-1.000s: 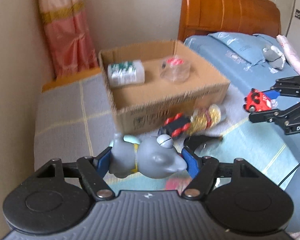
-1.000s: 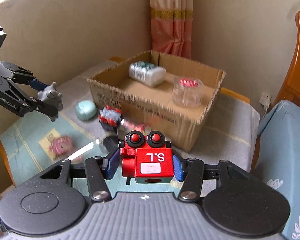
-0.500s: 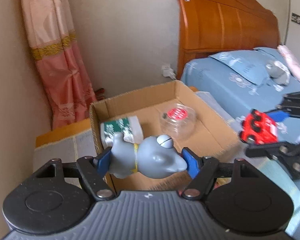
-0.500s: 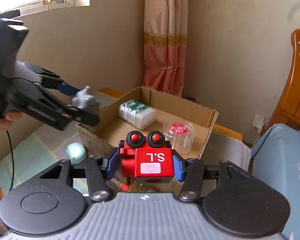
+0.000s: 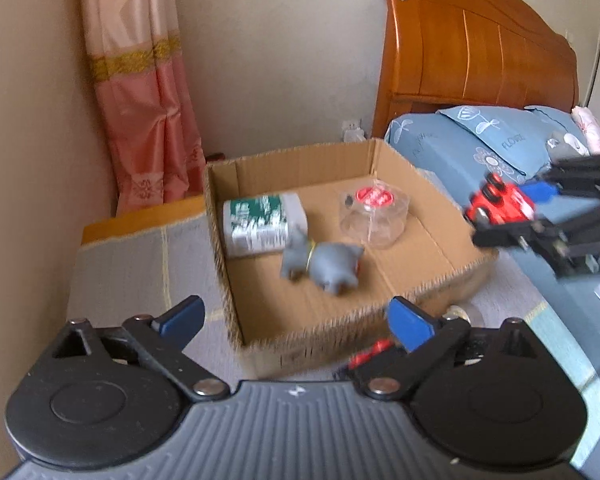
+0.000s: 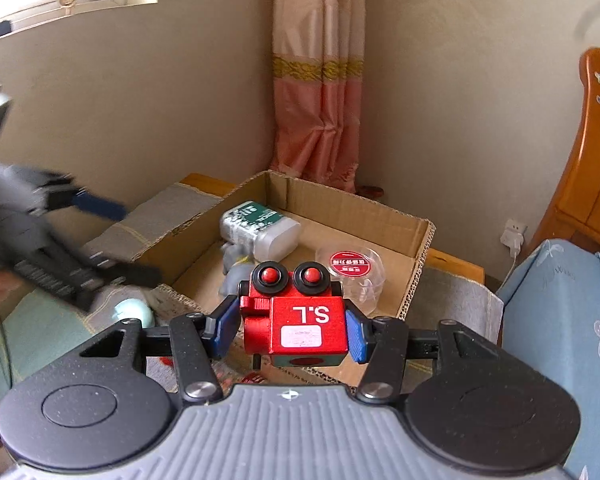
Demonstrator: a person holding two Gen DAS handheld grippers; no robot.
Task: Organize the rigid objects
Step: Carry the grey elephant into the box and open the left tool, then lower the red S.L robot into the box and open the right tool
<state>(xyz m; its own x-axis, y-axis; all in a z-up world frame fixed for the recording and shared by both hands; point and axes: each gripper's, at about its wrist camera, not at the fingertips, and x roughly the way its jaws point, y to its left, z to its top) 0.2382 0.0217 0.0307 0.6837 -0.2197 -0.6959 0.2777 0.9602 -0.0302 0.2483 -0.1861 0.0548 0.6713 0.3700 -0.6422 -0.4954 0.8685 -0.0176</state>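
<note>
The grey animal figure [image 5: 323,265] lies on its side on the floor of the cardboard box [image 5: 428,294], blurred in the left wrist view, just beside the green-and-white labelled bottle [image 5: 262,225] and near the clear round container with the red lid label [image 5: 374,215]. Whether the figure touches the bottle cannot be told. In the right wrist view the figure [image 6: 236,266] is partly hidden behind the red toy.

The left gripper [image 5: 296,320] stands over the near wall of the box with its jaws opening; nothing is between the blue pads, and the figure lies well clear of them.

The right gripper [image 6: 292,330] is clamped on a red block-shaped robot toy [image 6: 300,320], one blue pad on each flank. The toy is marked "S.L", read upside down, and has two black-ringed red buttons on top. It is held in the air at the near edge of the box, not inside it. In the left wrist view the same toy [image 5: 500,204] shows between the right gripper's fingers, above the box's right-hand wall.

The box rests on a grey patterned cloth [image 5: 140,264]. A pale teal rounded object [image 6: 134,310] lies outside the box on the left. A pink curtain [image 6: 320,92] hangs in the corner behind. A wooden headboard [image 5: 472,48] and blue bedding [image 5: 480,148] stand to the right.
</note>
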